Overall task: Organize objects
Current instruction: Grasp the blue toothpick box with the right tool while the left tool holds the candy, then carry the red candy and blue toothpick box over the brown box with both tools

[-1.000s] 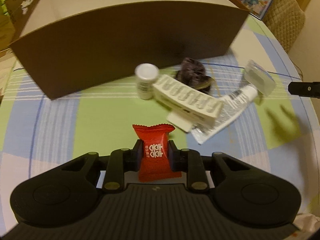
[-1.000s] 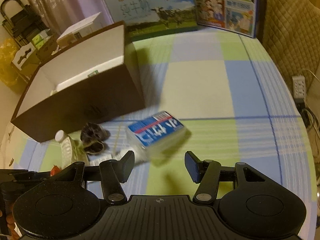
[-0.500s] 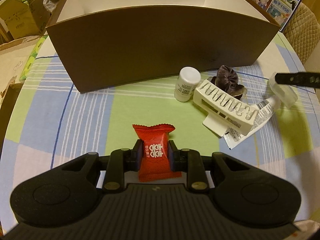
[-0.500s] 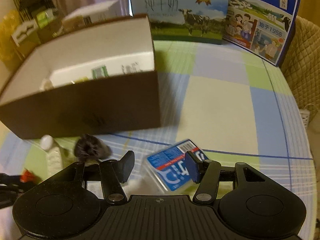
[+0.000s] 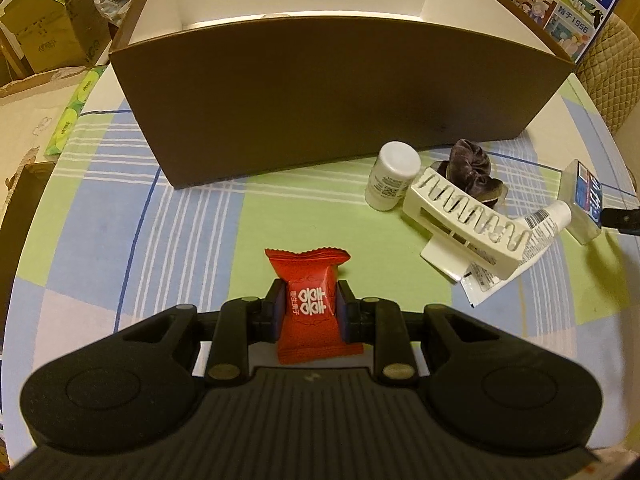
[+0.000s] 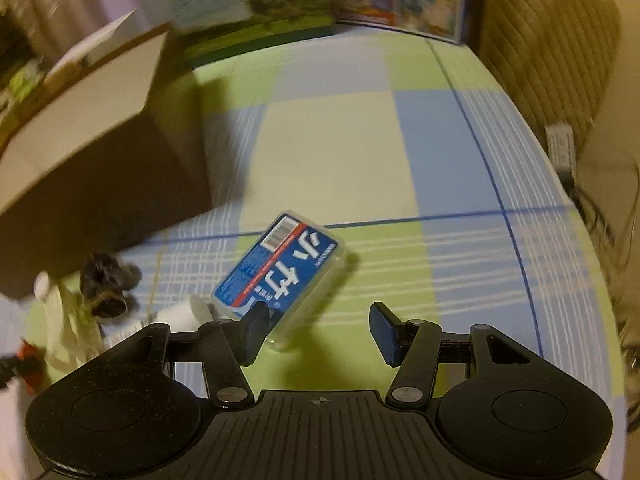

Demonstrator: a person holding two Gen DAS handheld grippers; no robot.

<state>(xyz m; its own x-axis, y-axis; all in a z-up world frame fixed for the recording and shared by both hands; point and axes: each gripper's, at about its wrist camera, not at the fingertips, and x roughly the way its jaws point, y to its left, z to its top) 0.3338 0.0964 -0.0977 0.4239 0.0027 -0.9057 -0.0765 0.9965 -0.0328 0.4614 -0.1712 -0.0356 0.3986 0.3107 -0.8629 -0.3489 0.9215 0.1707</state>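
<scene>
Candy (image 5: 308, 300), low in the middle of the left view, is pinched tight by the left claw (image 5: 308, 310). I think it goes into the box (image 5: 320, 92) up top, so lift it over the wall. The right claw (image 6: 320, 330) is wide open, holding nothing, near the card pack (image 6: 280, 270).

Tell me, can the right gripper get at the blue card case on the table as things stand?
Probably yes. The right gripper is open and the blue card case lies just ahead of it, slightly toward its left finger, which overlaps the case's near corner. Nothing lies on top of it.
</scene>
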